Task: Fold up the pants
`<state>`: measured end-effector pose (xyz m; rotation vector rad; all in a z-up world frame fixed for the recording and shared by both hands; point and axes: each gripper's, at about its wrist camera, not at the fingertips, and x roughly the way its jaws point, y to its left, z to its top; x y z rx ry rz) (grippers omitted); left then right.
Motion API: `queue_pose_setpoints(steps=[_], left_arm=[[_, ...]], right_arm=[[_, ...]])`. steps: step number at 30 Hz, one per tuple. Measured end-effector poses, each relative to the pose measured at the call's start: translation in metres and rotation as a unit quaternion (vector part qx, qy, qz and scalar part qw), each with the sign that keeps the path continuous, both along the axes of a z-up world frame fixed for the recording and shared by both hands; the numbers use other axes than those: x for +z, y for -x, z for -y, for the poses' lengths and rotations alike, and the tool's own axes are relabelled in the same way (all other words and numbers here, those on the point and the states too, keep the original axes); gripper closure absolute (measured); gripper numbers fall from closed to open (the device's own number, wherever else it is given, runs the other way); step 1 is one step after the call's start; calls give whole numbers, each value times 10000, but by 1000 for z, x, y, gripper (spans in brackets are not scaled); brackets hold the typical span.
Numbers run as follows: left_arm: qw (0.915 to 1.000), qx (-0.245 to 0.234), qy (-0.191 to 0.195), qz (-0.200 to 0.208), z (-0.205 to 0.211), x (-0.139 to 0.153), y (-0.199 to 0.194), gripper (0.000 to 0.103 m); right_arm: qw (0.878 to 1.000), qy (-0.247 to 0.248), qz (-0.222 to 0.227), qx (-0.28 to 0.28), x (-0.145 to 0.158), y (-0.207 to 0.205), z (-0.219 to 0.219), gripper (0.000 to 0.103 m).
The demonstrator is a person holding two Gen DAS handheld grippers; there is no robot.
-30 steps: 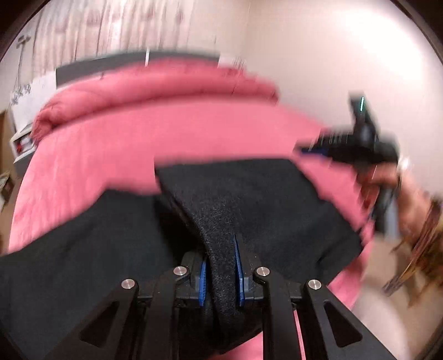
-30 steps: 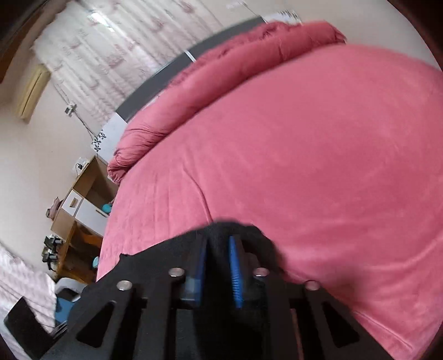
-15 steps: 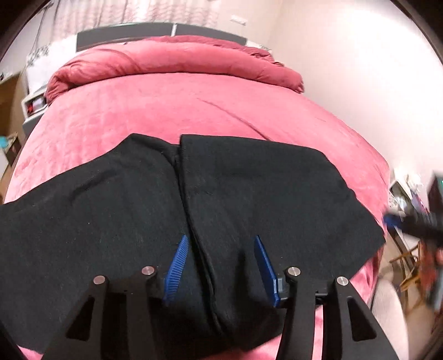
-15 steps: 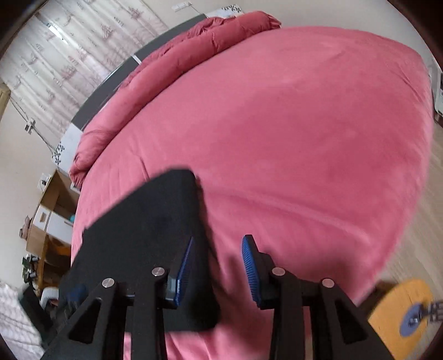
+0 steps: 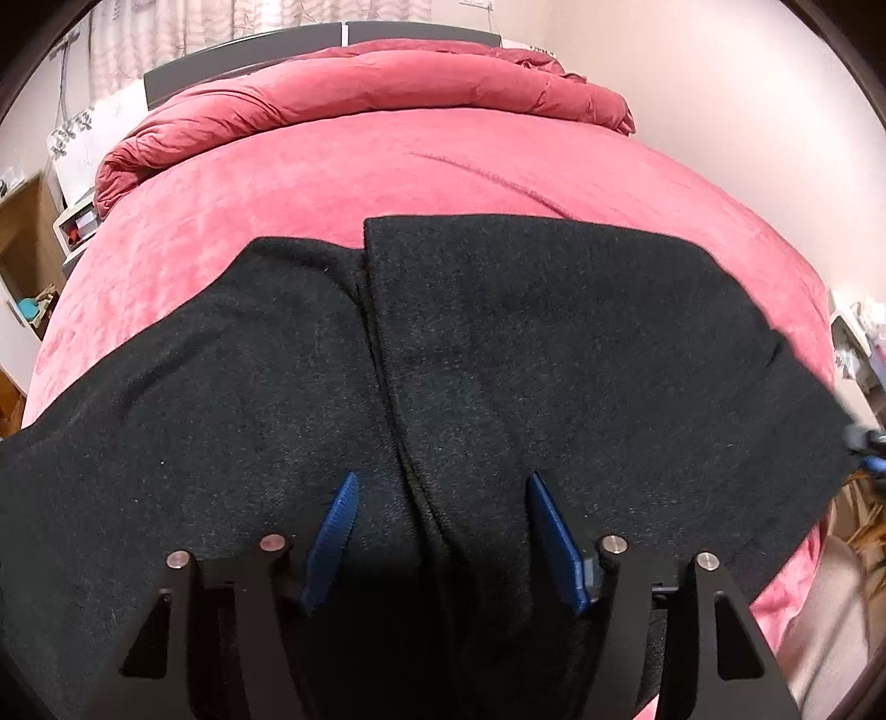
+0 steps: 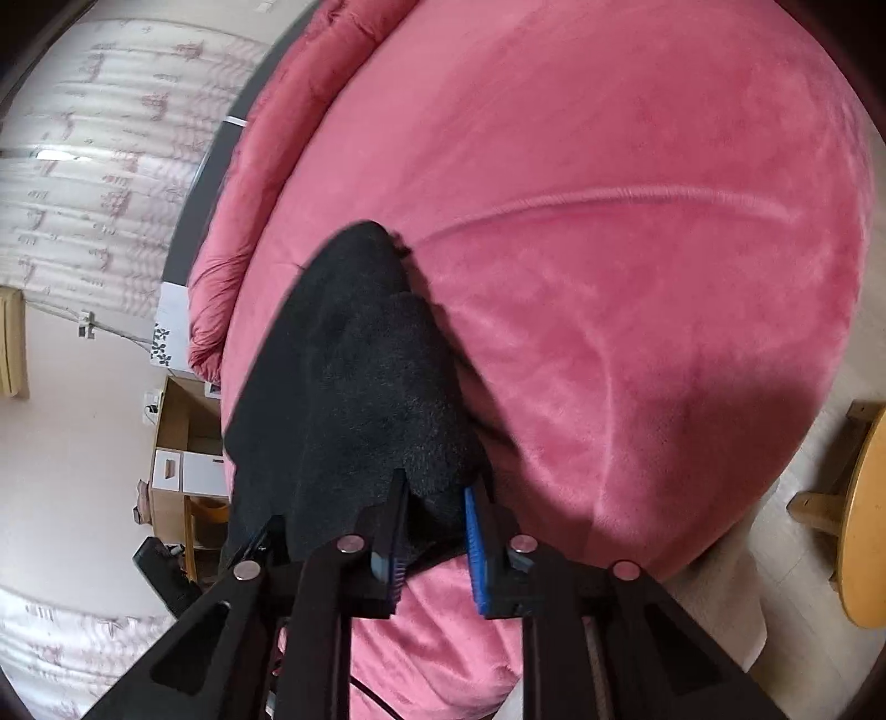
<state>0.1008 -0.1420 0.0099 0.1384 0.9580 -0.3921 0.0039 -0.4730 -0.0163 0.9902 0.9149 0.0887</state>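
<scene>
Black pants point(image 5: 554, 332) lie spread across the near part of a pink bed point(image 5: 387, 166), one half folded over the other, with a seam ridge running down the middle. My left gripper point(image 5: 442, 479) hovers over that ridge. Its jaws are opening and the blue pads point(image 5: 338, 526) stand apart from the cloth. In the right wrist view a bunched edge of the pants point(image 6: 360, 360) rises off the bed. My right gripper point(image 6: 434, 487) is closing on it, with the cloth pinched between its pads.
A rolled pink duvet point(image 5: 360, 83) and a dark headboard point(image 5: 249, 52) lie at the far end of the bed. Wooden shelves point(image 6: 183, 443) stand beside the bed on the left. A round wooden stool point(image 6: 864, 515) sits on the floor to the right.
The left gripper let go of the fold and opened, and the pants now lie flat. The right gripper opened, swung to the pants' edge, rolled and closed on the cloth.
</scene>
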Motion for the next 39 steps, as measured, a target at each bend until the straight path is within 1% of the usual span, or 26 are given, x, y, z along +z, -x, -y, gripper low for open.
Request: queue_pose_setpoints(steps=[2,3,4,5,6,7,8,9,10,12,13,15,17,18,21,23,26,27,28,29,30,32,33,35,37,39], left_arm=[[10000,10,-76,2,-2,-4,-5,35],[9999,4,-109,19,-1,-5,-6,35],[9999,5,-123,40,1,-6,-4,34],[9999,12,-147,52,3,-5,-2,34],[9997,34,-211,72,5,-1,0,34],[9995,57,-269,149,7,3,2,35],[9991,47,-277,304,8,10,5,37],[9981,-48,-195,580,11,24,13,36],[9969,-156,-125,757,15,33,19,35],[9920,-515,28,1155,32,51,32,35],[9885,-834,78,1255,49,56,38,34],[9808,-1540,73,1196,88,55,46,34],[9697,-2239,-64,977,132,43,51,34],[9652,-2465,-164,859,150,34,53,34],[9580,-2772,-334,653,179,13,44,42],[9568,-2814,-405,600,188,5,40,41],[9601,-2764,-103,421,182,-2,31,41],[9590,-2802,-65,417,179,-3,28,41],[9566,-2881,-67,432,178,-5,23,41],[9540,-2960,-105,462,177,-7,22,41],[9519,-3019,-108,505,176,-7,21,41],[9526,-2994,-36,536,172,-11,19,41],[9535,-2967,-10,528,170,-14,17,41],[9520,-2986,-79,667,169,-17,19,41],[9516,-2986,-191,698,171,-16,21,42],[9560,-2907,-51,396,171,-7,16,44]], right_arm=[[9999,-123,52,111,12,2,-12,88],[9998,-46,-33,176,12,6,-17,88],[9994,152,-215,215,5,0,-23,88],[9967,557,-507,300,-6,-5,-26,88],[9951,704,-625,303,-12,-10,-26,85],[9950,691,-683,241,-17,-11,-24,82],[9967,507,-617,159,-16,-12,-20,78],[9975,489,-500,123,-10,-11,-17,74],[9972,682,-303,37,2,-9,-13,72],[9918,1244,170,-245,28,-7,1,67],[9899,1340,371,-287,37,-12,8,64],[9889,1298,715,89,48,-45,19,59],[9896,1059,721,654,42,-87,23,58],[9900,969,665,778,37,-106,25,57],[9881,957,491,1098,20,-164,26,49],[9844,976,409,1408,9,-190,20,49],[9807,621,392,1813,-10,-204,8,50],[9801,744,315,1815,-15,-205,5,72],[9802,900,233,1750,-16,-206,5,81],[9829,748,269,1660,-13,-206,7,85],[9840,704,467,1570,-2,-205,8,87],[9760,1187,760,1658,21,-206,-4,88],[9720,1421,766,1710,25,-210,-12,88],[9685,1737,487,1714,10,-228,-17,88],[9772,1481,351,1482,-14,-231,-6,88],[9844,1209,433,1203,-21,-228,0,84]])
